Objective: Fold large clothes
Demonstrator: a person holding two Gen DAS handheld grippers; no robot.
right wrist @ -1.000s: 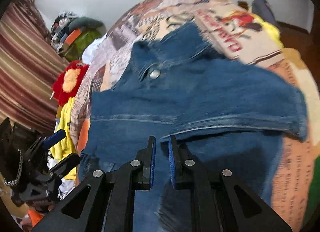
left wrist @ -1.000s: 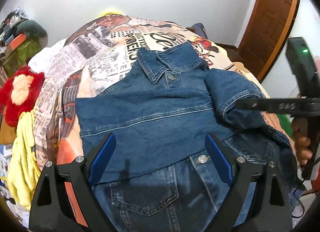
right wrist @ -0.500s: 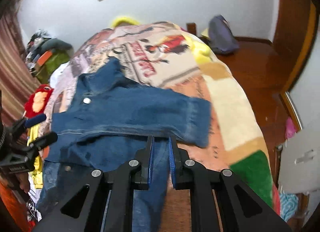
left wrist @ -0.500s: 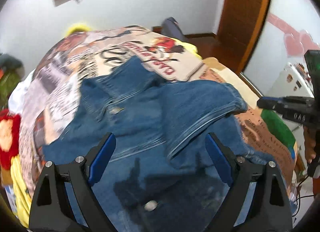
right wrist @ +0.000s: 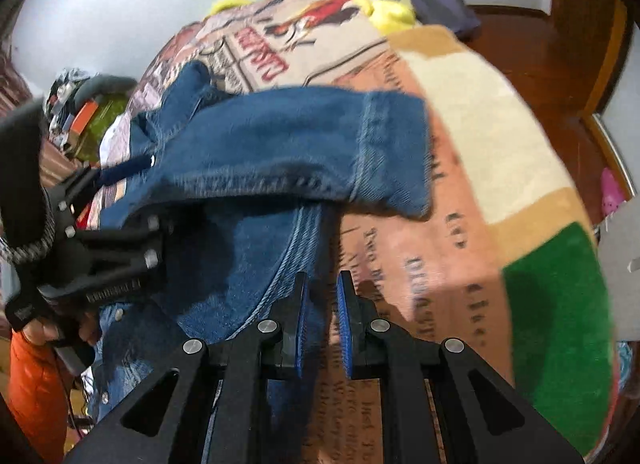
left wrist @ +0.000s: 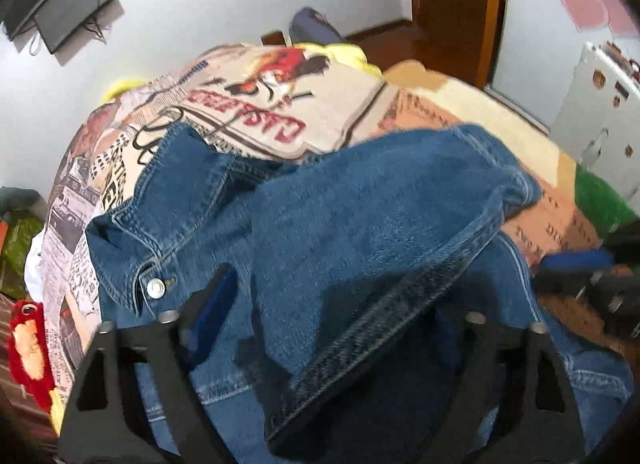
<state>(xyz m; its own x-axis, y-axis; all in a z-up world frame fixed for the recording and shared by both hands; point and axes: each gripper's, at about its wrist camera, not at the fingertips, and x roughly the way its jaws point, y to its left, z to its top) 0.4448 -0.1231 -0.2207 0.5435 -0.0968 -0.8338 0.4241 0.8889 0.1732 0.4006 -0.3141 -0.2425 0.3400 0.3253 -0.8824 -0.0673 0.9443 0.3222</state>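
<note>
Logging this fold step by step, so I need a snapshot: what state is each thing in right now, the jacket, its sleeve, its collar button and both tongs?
Denim jacket: spread on the printed blanket, partly folded.
Sleeve: folded across the jacket body, cuff at the edge.
Collar button: fastened.
Left tongs: open, jaws just closing in around the sleeve fold.
Right tongs: shut, nothing clearly held.

Printed blanket (left wrist: 280,112) (wall-mounted screen (left wrist: 60,16))

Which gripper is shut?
The right gripper: blue pads close together, nothing between. The left gripper stands wide; its jaws have just been closing, a denim jacket fold between them.
</note>
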